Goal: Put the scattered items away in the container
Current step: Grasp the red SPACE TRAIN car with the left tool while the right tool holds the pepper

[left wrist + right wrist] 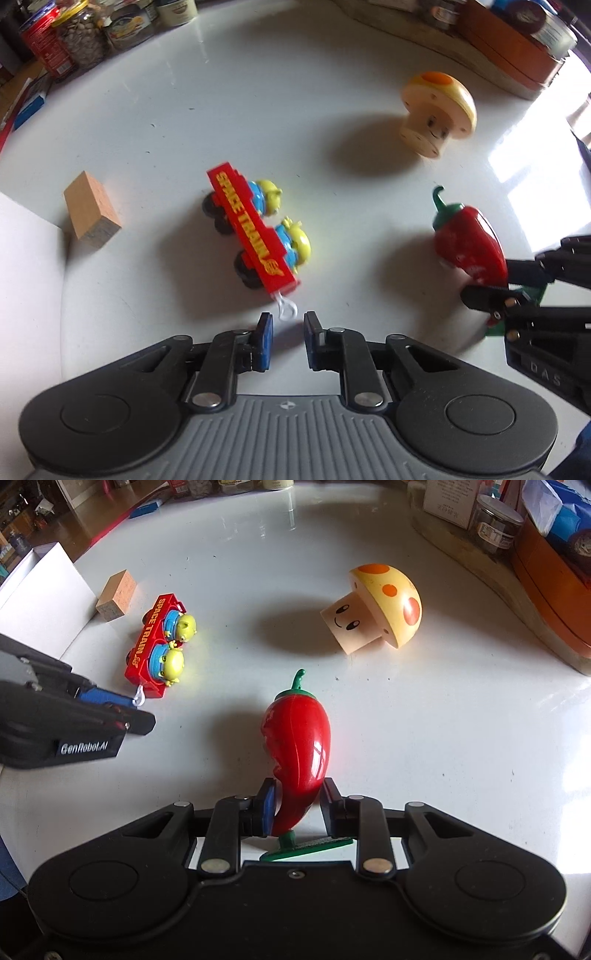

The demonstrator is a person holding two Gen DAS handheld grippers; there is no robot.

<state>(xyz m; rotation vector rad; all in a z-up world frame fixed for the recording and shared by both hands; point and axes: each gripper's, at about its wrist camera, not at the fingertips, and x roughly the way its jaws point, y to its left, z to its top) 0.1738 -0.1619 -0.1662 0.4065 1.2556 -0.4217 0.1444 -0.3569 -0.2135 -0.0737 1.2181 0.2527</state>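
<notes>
On a glossy white table (406, 738), four toys are scattered. A hard, shiny red plastic chili (299, 746), curved and tapering, w/ green stem and flat green base, is pinched near its narrow lower end by the right gripper (295, 805); its blue-padded jaws are pressed against both sides of the chili. The left gripper (288, 332) is held just behind the train (255, 229), jaws drawn nearly together w/ a narrow gap and nothing between them; the white wire hook (286, 306) at the train's rear end lies just ahead of the blue pads (265, 341).

The train is a boxy red plastic wagon w/ yellow "SPACE TRAIN" lettering, black wheels, and two rounded yellow-green figures in blue seated on it. To its left a plain wooden block (92, 210), rectangular and matte, rests just beside the wall of the white box (48, 602), a smooth open-topped container at the table's left edge. Further back a wooden mushroom (376, 609) is seen lying on its side: domed yellow cap w/ orange spots, cylindrical pale stem w/ a painted face. Jars and tins are crowded along the table's far rim, blurred.
</notes>
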